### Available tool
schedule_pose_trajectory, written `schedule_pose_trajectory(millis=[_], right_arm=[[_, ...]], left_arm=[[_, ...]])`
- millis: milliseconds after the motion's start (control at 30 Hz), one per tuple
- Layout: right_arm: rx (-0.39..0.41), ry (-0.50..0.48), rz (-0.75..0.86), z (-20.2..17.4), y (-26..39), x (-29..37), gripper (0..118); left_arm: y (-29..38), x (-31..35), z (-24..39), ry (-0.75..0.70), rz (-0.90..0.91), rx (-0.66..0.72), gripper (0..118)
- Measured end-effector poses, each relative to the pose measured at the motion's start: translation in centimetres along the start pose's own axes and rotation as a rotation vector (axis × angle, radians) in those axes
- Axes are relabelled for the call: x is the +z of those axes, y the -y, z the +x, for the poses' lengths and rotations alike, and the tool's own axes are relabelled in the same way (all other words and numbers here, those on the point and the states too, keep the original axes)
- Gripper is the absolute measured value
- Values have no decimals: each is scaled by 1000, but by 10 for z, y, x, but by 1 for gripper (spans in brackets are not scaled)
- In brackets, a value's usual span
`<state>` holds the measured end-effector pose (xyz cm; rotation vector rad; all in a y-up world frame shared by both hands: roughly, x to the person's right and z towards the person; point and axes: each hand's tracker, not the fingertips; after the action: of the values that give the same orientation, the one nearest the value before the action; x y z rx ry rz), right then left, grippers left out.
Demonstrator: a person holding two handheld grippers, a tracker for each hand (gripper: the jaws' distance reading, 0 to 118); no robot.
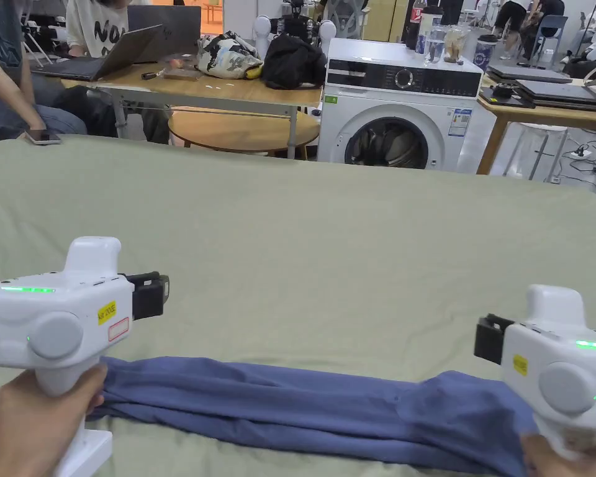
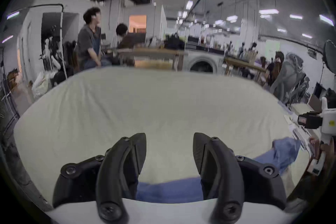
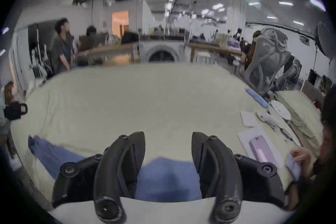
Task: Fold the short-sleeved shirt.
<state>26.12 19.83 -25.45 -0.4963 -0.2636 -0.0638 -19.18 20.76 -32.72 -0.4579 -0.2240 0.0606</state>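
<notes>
Head view: I count one blue shirt (image 1: 303, 407), folded into a long band along the near edge of the green-covered table (image 1: 328, 248), and two grippers. Its right end is cut off by the frame and partly hidden behind the right gripper (image 3: 168, 144). Left gripper (image 2: 169, 146) and right gripper both have jaws spread wide, released, grasping nothing, poised above the shirt's two ends.
</notes>
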Motion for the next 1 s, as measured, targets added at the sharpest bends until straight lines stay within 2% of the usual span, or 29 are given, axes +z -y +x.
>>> schedule_pose_trajectory(millis=[67, 100, 133, 167, 200, 233, 267, 333, 467, 500, 700, 767, 800, 833, 900, 933, 1000], right_arm=[[-5, -8, 106, -17, 7, -1, 54], [4, 7, 135, -26, 10, -2, 49], [3, 5, 171, -32, 13, -2, 39], [2, -6, 206, -44, 15, 4, 23], [-12, -1, 239, -50, 17, 5, 8], [-23, 13, 264, -54, 19, 6, 1], [-38, 24, 282, -58, 21, 7, 0], [-56, -12, 308, -62, 22, 9, 0], [-27, -12, 325, -73, 18, 14, 0], [-18, -47, 330, -74, 18, 15, 0], [33, -60, 332, -93, 16, 12, 0], [41, -77, 326, -100, 16, 11, 0], [42, -90, 320, -103, 16, 11, 0], [40, -107, 315, -105, 16, 9, 0], [47, -126, 307, -111, 17, 7, 0], [55, -129, 302, -114, 17, 6, 0], [66, -149, 287, -117, 19, 3, 0]], left_arm=[[5, 0, 11, -26, 80, -8, 52], [7, 2, 17, -47, 125, -19, 51], [9, 3, 22, -62, 150, -31, 46], [11, 6, 26, -77, 182, -47, 35], [13, 0, 25, -84, 210, -69, 15], [14, 1, 28, -95, 223, -89, 4], [14, 2, 31, -119, 240, -106, 0], [14, 6, 35, -135, 248, -128, 0], [9, 13, 31, -134, 227, -131, 0], [6, 15, 26, -136, 218, -134, 0], [-4, 13, -17, -95, -10, -81, 0], [-3, 9, -37, -19, -123, -20, 0], [0, 7, -51, 46, -173, 33, 6], [3, 5, -66, 113, -186, 94, 17], [9, 1, -87, 208, -252, 217, 53], [13, -3, -102, 237, -297, 298, 63], [20, -11, -123, 280, -355, 397, 66]])
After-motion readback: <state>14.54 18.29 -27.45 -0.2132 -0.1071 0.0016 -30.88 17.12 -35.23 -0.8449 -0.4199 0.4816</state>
